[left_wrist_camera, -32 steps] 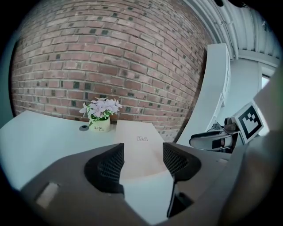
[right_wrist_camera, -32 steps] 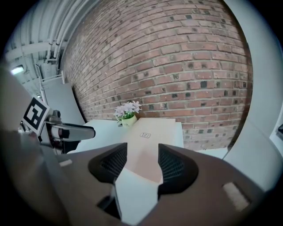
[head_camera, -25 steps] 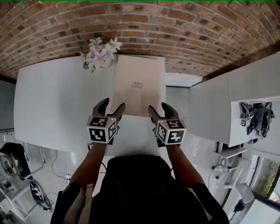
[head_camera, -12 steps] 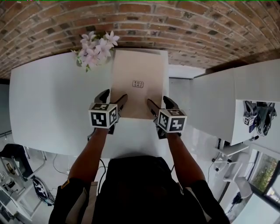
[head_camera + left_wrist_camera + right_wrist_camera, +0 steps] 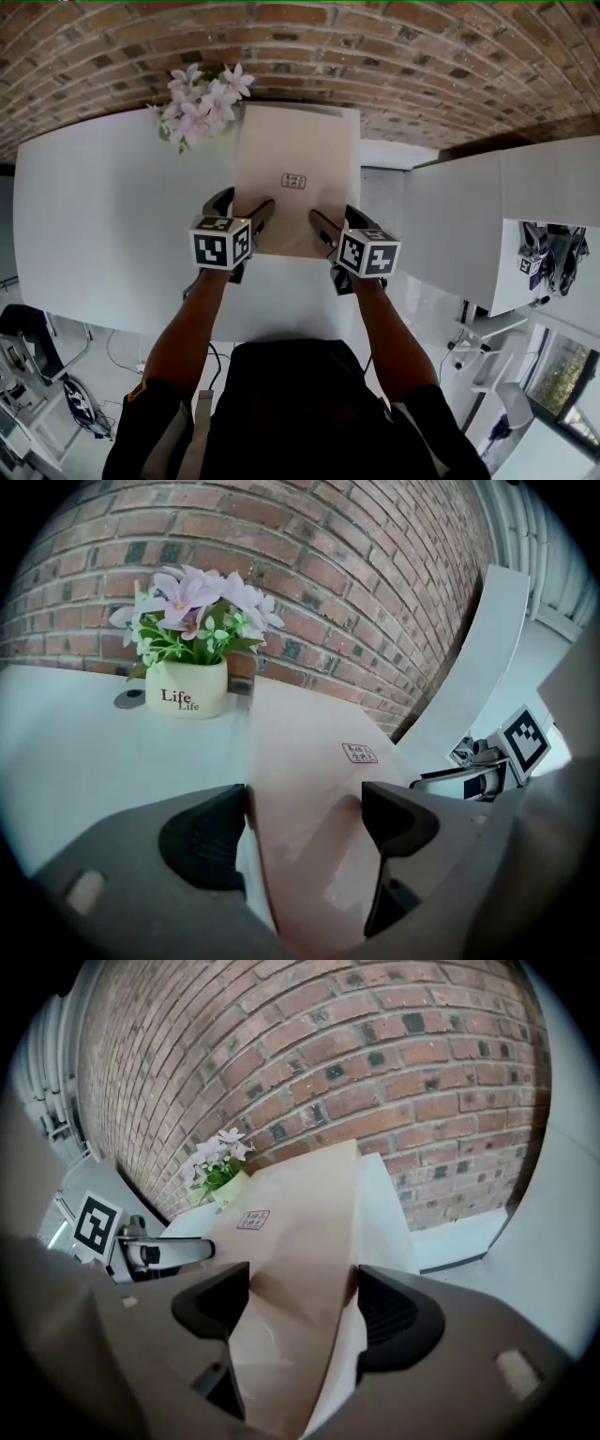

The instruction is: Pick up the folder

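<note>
A flat beige folder (image 5: 295, 178) with a small printed label lies on the white table (image 5: 112, 206), its far end against the brick wall. My left gripper (image 5: 246, 202) straddles the folder's near left corner; in the left gripper view the folder (image 5: 309, 761) runs between the jaws, its left edge close to the left pad. My right gripper (image 5: 333, 216) straddles the near right corner, with the folder (image 5: 300, 1213) between its jaws. Both pairs of jaws are opening and stand wide; neither pair presses on the folder.
A cream pot of lilac flowers (image 5: 197, 103) stands by the folder's far left corner, close to the brick wall (image 5: 375, 47). A second white table (image 5: 469, 216) sits to the right across a narrow gap. Cables and gear lie on the floor at the left.
Both grippers came down and forward from the table's near edge onto the folder's near corners, and their jaws spread wider.
</note>
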`<state>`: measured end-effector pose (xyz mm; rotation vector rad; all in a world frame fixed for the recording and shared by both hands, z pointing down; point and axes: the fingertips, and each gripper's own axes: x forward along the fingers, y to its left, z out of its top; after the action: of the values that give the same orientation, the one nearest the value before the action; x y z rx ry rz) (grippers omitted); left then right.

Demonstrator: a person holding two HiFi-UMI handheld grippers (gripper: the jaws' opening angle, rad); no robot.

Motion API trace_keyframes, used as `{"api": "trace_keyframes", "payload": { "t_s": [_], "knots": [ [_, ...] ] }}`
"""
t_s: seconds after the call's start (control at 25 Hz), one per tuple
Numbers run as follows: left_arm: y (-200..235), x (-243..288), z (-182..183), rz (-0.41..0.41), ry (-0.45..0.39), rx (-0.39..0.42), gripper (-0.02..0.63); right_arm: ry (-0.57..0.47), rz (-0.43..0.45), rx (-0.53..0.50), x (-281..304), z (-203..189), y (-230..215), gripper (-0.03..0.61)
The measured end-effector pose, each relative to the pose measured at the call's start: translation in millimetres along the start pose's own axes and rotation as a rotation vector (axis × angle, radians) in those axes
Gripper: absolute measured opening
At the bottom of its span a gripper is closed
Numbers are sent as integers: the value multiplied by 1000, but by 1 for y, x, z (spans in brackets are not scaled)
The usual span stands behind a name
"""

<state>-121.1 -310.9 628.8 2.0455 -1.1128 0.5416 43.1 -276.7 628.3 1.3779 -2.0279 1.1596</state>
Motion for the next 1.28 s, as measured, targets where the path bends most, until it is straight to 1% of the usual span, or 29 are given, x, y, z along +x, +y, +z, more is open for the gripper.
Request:
{"api": "trace_keyframes", "payload": {
  "t_s": [0.24, 0.48, 0.64, 0.76, 1.08, 1.28],
  "knots": [
    [-7, -5, -2, 2, -18, 23, 390, 5, -14, -20, -5, 0, 1, 351],
    [-29, -28, 0, 17, -71, 53, 388, -26, 1, -60, -32, 1, 7, 350],
    [-61, -52, -7, 41, -114, 60, 388, -37, 31, -82, -67, -6, 6, 350],
    [-86, -75, -20, 61, -143, 52, 388, -48, 63, -103, -98, -17, 8, 348],
    [-174, -133, -73, 123, -232, 22, 390, -90, 123, -172, -191, -60, 0, 348],
    [-229, -173, -106, 166, -301, 8, 390, -119, 160, -239, -250, -87, -1, 348]
  ]
}}
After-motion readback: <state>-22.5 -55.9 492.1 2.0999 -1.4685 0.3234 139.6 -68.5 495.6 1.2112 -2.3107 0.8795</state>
